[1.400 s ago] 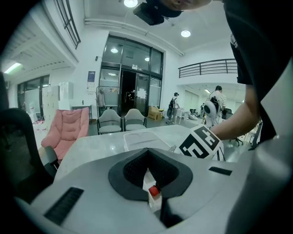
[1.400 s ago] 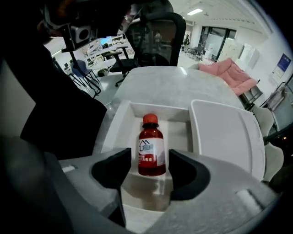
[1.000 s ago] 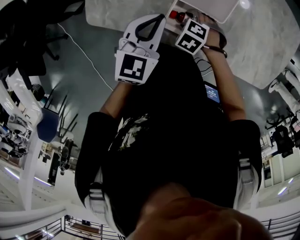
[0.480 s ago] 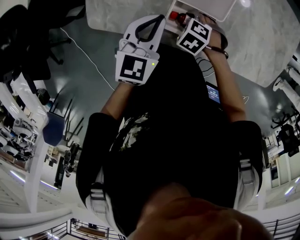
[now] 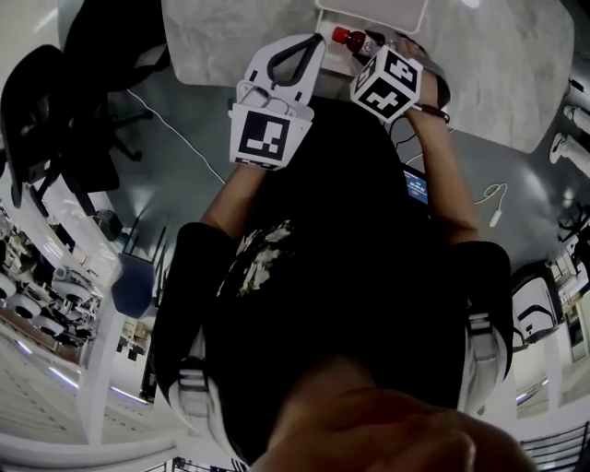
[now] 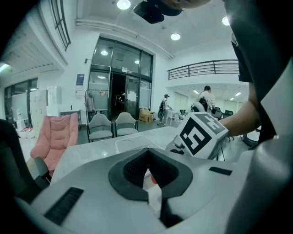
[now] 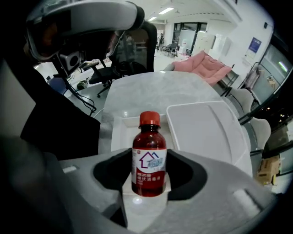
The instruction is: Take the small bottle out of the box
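Small bottle (image 5: 353,39) mostly behind right gripper (image 5: 369,51); box (image 5: 396,14) partly beyond top edge.

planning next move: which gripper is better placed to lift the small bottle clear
Right: the right gripper, jaws just closing, grips the small red-capped dark bottle by the white plastic box; left gripper is empty.

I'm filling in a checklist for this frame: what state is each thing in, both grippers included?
box: open.
lid: off, lying flat beside the box.
small bottle: capped, gripped, raised above the box.
right gripper: shut on the small bottle; its jaws have just been closing.
left gripper: shut, empty.
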`<action>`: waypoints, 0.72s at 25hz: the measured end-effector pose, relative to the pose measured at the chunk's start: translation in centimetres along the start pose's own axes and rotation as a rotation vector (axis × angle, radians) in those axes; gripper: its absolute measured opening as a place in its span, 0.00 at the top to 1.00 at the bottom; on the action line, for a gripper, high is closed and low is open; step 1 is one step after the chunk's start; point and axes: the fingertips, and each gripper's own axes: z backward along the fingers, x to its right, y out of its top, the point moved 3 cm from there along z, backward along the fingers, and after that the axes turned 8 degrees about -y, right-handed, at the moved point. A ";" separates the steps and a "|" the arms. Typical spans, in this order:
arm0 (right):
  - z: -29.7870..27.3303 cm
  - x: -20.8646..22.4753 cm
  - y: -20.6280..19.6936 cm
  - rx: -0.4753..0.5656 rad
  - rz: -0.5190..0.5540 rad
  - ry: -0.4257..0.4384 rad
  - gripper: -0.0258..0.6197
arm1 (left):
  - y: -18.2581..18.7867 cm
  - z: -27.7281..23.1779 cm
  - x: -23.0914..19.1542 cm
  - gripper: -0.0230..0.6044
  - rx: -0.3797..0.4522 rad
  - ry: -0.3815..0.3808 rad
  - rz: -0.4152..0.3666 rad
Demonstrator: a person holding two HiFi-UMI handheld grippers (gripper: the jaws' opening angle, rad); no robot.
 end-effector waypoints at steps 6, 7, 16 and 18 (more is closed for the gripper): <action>5.2 0.8 -0.3 0.018 -0.107 -0.087 0.62 | 2.8 0.8 0.9 0.94 0.043 -0.071 -0.105; 5.9 0.9 -0.3 0.020 -0.122 -0.102 0.62 | 3.2 0.9 1.0 0.94 0.054 -0.085 -0.138; 11.0 1.4 1.3 0.070 -0.190 -0.205 0.62 | 4.9 2.1 1.1 0.94 0.093 -0.124 -0.175; 12.5 2.0 1.7 0.148 -0.268 -0.231 0.62 | 5.6 2.4 1.0 0.94 0.110 -0.118 -0.186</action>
